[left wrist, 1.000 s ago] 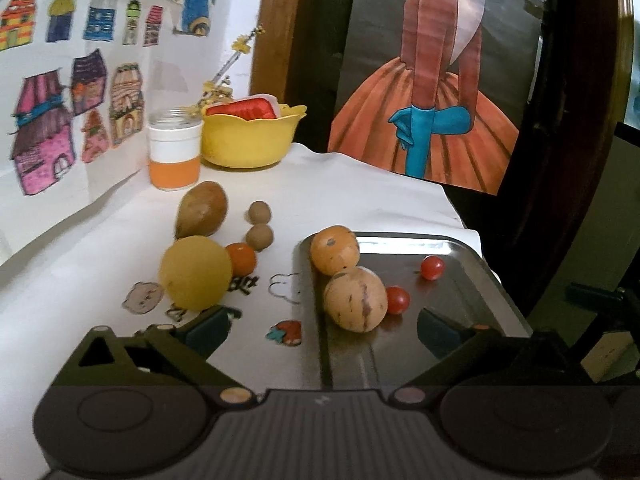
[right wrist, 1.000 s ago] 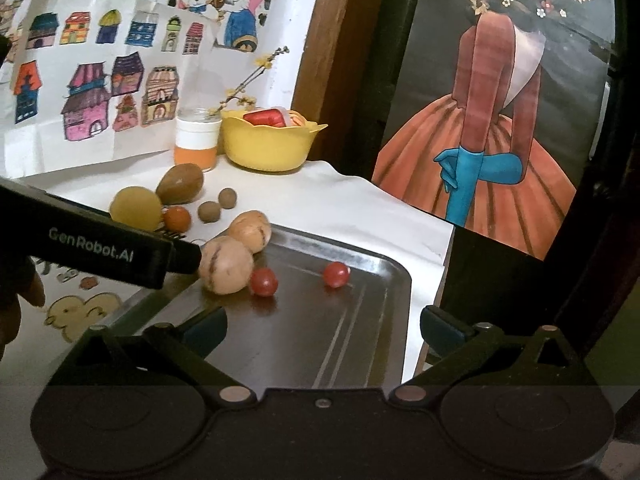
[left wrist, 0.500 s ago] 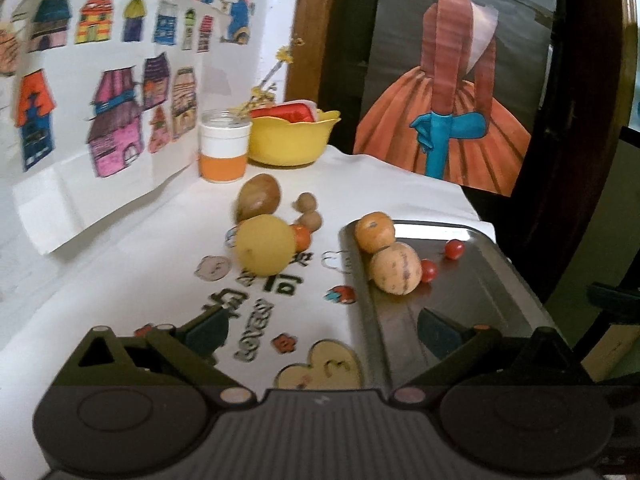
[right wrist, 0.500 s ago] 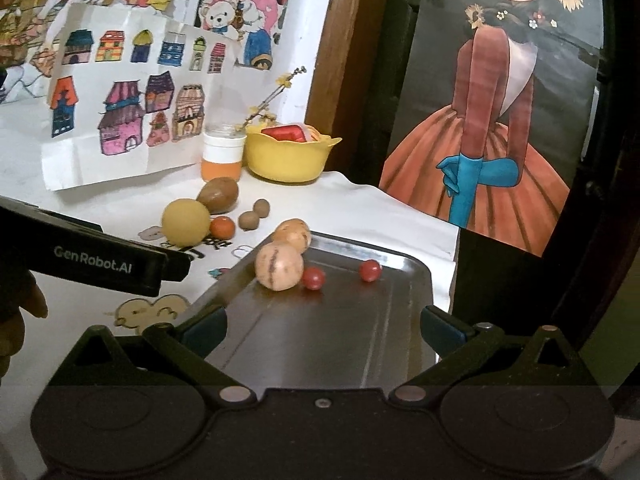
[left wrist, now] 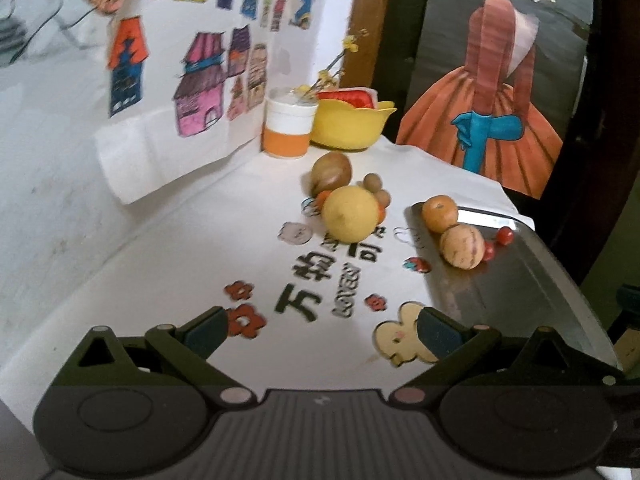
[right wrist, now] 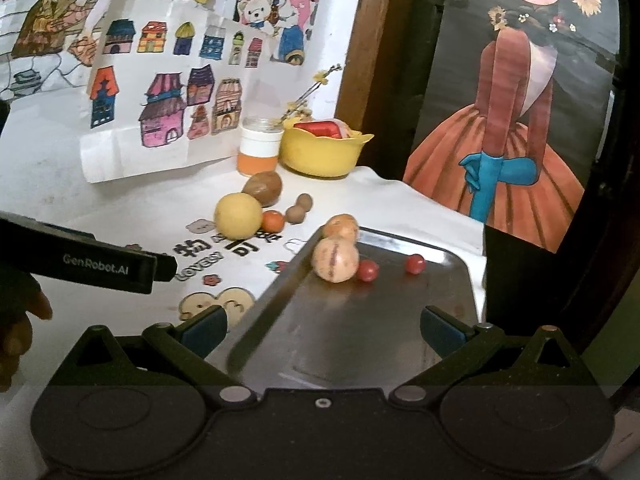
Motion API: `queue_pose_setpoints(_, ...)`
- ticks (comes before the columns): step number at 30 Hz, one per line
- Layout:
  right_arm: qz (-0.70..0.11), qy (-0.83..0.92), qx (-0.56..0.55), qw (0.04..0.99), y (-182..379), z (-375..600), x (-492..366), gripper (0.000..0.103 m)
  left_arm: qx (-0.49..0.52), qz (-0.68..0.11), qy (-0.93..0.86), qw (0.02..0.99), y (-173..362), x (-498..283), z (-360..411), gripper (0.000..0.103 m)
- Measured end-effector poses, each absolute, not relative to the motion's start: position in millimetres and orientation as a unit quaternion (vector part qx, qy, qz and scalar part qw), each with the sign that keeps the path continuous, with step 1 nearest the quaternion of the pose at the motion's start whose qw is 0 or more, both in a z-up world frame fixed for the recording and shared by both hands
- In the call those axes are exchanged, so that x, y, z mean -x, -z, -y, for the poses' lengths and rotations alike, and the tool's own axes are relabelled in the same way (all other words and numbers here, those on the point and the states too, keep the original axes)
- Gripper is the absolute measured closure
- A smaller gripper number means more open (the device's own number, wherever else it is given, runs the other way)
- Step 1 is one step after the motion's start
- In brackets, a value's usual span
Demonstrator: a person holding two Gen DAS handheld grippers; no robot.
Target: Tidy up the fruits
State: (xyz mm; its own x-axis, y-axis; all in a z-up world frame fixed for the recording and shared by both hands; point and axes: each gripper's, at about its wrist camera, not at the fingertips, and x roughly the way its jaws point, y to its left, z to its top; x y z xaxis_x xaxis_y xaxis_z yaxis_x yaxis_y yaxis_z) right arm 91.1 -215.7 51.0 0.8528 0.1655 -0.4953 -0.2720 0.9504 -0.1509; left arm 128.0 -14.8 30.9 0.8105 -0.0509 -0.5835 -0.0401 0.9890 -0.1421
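left gripper (left wrist: 320, 330): jaws apart, empty, over tabletop (left wrist: 180, 264) | right gripper (right wrist: 322, 326): jaws apart, empty, above tray (right wrist: 400, 320) | lemon (left wrist: 351, 213): on tabletop left of tray, well ahead of left gripper

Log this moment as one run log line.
left gripper: open, empty | right gripper: open, empty | tray: four fruits | tablecloth: yellow fruit and four others

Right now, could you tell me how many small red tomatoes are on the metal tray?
2. One small red tomato touches the pale round fruit on the metal tray; the other tomato sits apart, further right toward the far rim. None seems hidden.
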Motion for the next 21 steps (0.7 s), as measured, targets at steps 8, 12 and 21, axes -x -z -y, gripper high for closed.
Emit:
queue_pose_setpoints(8,-0.266,-0.131,0.124,0.947,-43,183,-87,0.001,0.090,-0.311,-0.009,0.946,-23,-123,-14,0.001)
queue_pose_setpoints(12,-0.269,-0.144,0.137,0.942,-40,168,-89,0.001,0.094,-0.312,-0.018,0.945,-21,-122,-26,0.001)
queue_pose_setpoints(21,-0.278,-0.170,0.149,0.934,-32,144,-99,0.001,0.094,-0.316,-0.035,0.943,-19,-128,-44,0.001)
